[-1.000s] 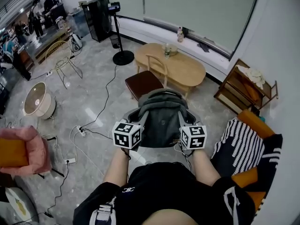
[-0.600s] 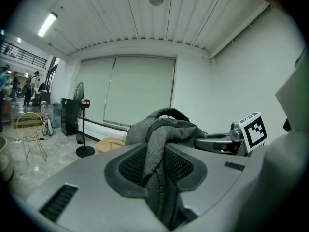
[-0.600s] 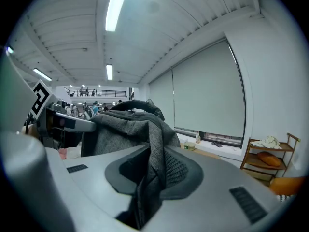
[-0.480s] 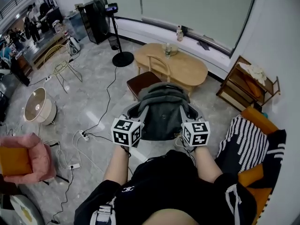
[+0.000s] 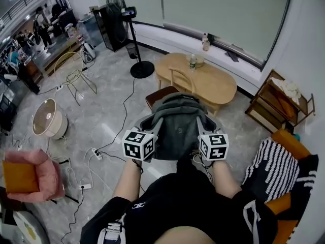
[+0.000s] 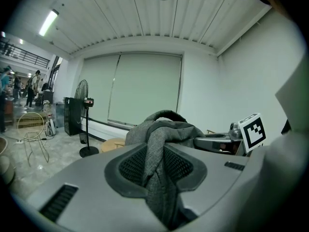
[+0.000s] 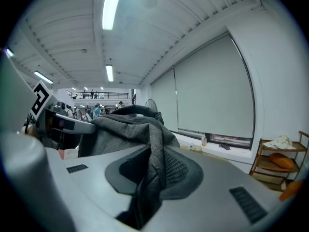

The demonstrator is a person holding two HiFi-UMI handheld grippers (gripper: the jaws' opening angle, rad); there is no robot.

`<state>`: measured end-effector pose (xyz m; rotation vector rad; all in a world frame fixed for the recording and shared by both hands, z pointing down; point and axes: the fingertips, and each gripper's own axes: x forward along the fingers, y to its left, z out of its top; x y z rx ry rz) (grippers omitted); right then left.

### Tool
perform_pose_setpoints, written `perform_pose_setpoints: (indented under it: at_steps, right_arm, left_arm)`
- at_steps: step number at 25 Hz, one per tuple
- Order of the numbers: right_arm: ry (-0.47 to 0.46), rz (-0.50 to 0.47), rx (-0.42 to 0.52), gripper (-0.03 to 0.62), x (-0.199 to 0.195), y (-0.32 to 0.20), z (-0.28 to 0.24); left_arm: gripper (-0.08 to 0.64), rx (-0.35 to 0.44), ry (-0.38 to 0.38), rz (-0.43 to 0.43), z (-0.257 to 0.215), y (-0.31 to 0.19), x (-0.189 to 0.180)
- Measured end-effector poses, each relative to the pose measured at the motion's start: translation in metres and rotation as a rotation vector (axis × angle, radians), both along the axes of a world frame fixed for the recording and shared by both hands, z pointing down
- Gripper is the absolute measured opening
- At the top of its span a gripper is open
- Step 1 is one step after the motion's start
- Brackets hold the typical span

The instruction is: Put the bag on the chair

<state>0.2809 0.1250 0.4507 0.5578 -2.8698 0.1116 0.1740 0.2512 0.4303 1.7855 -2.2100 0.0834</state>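
We hold the bag point(image 5: 175, 123), a grey fabric backpack, up in the air in front of us, one side in each gripper. It hangs above the floor point(image 5: 101, 111), near the chair point(image 5: 161, 93) but not yet over it. The chair's brown seat shows just beyond the bag's far edge, beside the wooden counter point(image 5: 218, 85). The left gripper point(image 5: 152, 125) has its fingers point(image 6: 133, 166) partly closed on a thick fold of the grey cloth, which runs up between the mesh pads. The right gripper point(image 5: 200, 125) pinches a similar fold on the other side, its fingers point(image 7: 181, 170) standing somewhat apart because the bunched cloth fills the gap. The bag looks soft and limp: it slumps between the two holds and creases where it is pinched, so we judge it will sag and fold rather than keep its shape when set down. It seems moderately light, though we cannot tell what is inside. The woven cloth is not slippery, but a loose fold could creep out of a pinch. The firmer holds would be the padded seams or the carry handle point(image 6: 164, 114) arching at its top. Two holds well apart, as now, should keep it level over the seat.
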Motion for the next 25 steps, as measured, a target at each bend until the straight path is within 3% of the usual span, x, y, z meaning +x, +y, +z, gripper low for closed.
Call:
perform_pose_setpoints:
  at_steps: [15, 25]
  right_arm:
    - [-0.002, -0.067, -0.031, 0.087, -0.206, -0.222, -0.014]
    - [0.006, -0.097, -0.038, 0.086, -0.284, -0.347, -0.016]
  left_arm:
    - [0.107, -0.063, 0.002, -0.055, -0.015, -0.216, -0.198]
    - [0.107, -0.094, 0.006, -0.082, -0.017, -0.340, -0.273]
